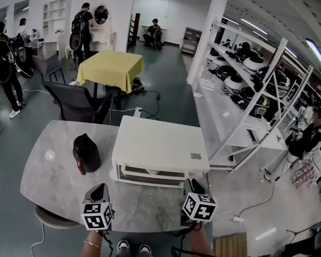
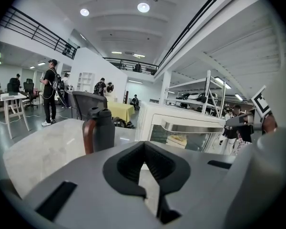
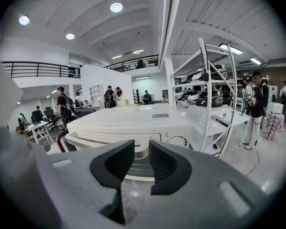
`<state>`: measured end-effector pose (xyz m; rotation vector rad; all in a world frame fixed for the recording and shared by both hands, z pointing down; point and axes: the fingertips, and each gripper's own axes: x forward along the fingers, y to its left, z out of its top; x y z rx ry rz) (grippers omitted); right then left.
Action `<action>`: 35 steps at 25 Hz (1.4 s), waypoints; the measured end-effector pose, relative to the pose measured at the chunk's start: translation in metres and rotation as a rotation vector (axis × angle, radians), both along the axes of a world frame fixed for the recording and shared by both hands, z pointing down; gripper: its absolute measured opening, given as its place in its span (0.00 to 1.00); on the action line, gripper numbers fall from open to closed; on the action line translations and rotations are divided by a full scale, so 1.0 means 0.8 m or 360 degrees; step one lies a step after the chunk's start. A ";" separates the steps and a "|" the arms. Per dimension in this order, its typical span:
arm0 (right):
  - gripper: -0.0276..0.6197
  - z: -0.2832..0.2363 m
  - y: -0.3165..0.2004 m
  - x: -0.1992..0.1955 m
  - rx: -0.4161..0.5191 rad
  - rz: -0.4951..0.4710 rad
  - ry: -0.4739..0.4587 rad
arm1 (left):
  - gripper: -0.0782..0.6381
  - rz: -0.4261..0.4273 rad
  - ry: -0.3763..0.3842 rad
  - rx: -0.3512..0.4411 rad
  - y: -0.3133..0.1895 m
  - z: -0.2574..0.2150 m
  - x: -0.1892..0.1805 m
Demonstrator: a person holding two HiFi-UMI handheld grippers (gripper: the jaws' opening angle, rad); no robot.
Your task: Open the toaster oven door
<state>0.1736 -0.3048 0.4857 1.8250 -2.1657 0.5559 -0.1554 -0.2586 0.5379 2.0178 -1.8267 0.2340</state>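
We are at the approach step: neither gripper touches the toaster oven (image 1: pixel 159 143) yet, and its door (image 1: pixel 152 171) looks shut, though from the steep head view we cannot rule out that it stands slightly ajar.

The oven sits in the middle of the bench (image 1: pixel 53 181), with a dark jug (image 1: pixel 86 153) just beside it on our left. Its long axis runs left to right across us, and the door faces us. The handle (image 2: pixel 193 126) is a bar lying level along the door's upper edge, parallel to that long axis.

The left gripper (image 1: pixel 99 190) hovers near the bench's front edge, ahead of the oven's left front corner. Its jaws meet at the tips with nothing between them. The right gripper (image 1: pixel 193 186) hangs near the oven's right front corner, its jaws a narrow gap apart and empty. In the right gripper view the oven's front shows through that gap.

The next move, as we judge it, calls for the right gripper to shift left and forward, take the bar between its jaws and close on it. The door probably hinges at the bottom, so the pull should come toward us and downward in an arc. The left gripper could steady the oven's body if it slides.
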 end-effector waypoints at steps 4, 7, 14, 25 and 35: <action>0.17 0.000 -0.010 0.001 -0.0018 -0.0002 0.0002 | 0.12 -0.0039 0.0020 -0.0035 0.007 0.012 -0.009; 0.17 0.000 -0.020 0.000 -0.0031 -0.0005 -0.0009 | 0.12 -0.0072 0.0030 -0.0062 0.010 0.020 -0.016; 0.17 0.008 -0.039 0.002 -0.0064 -0.0001 -0.0021 | 0.12 -0.0108 0.0036 -0.0101 0.011 0.035 -0.026; 0.17 0.018 -0.054 0.003 -0.0108 0.0014 -0.0032 | 0.12 -0.0125 0.0018 -0.0123 0.009 0.041 -0.030; 0.17 0.023 -0.055 0.003 -0.0159 0.0019 -0.0082 | 0.12 -0.0124 0.0013 -0.0127 0.010 0.041 -0.030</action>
